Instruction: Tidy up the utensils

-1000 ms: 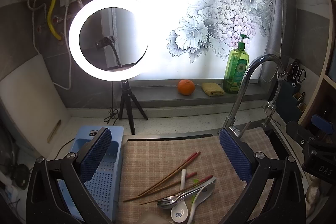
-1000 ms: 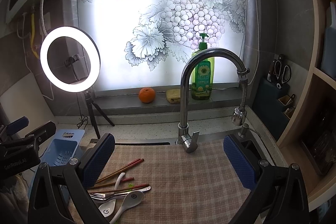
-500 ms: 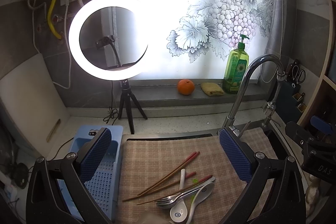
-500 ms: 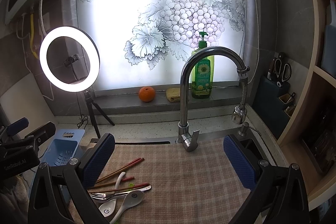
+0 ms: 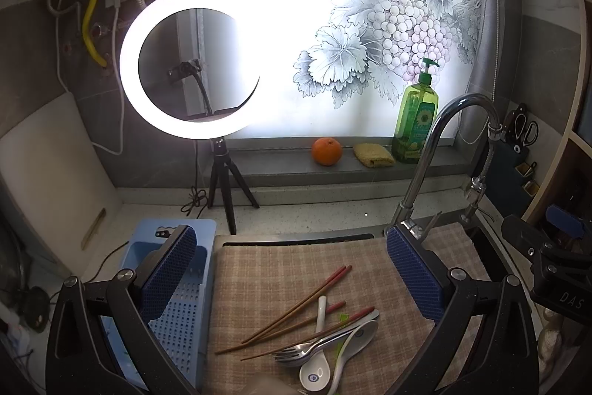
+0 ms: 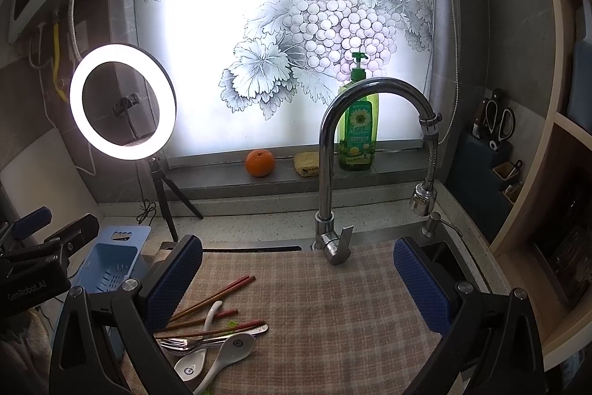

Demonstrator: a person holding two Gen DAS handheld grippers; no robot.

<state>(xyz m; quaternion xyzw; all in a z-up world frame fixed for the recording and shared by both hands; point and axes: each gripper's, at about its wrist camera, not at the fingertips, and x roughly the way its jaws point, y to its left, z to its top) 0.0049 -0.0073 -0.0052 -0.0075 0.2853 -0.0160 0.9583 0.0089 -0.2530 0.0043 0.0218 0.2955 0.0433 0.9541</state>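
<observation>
lying in a loose heap on the beige checked cloth [image 5: 259, 269] that covers the sink area, the utensils have not been sorted at all, as far as i can judge: several reddish-brown wooden chopsticks [image 5: 303, 302] fan out toward the upper right, a shiny metal fork [image 5: 296, 354] rests across their lower ends, and two white ceramic soup spoons [image 5: 355, 339] overlap it. the pale blue perforated plastic drainer basket [image 5: 181, 317], just beside the cloth on its left edge, looks like the place they belong; no utensil shows in it in either view. so the whole job appears to be left.

the left gripper [image 5: 292, 276] hovers above the heap with its blue-padded fingers wide apart and nothing between them. the right gripper [image 6: 296, 280] hangs over the bare middle of the cloth, fingers likewise spread and empty, the heap near its left finger.

some things stay unclear. the exact count of chopsticks is hard to read where they cross. a small green item under the pile is mostly covered. the spoon bowls are cut off at the bottom of the frame, and the left finger hides part of the basket. the curved chrome tap [image 6: 329, 173] stands behind the cloth, well apart from the heap.
</observation>
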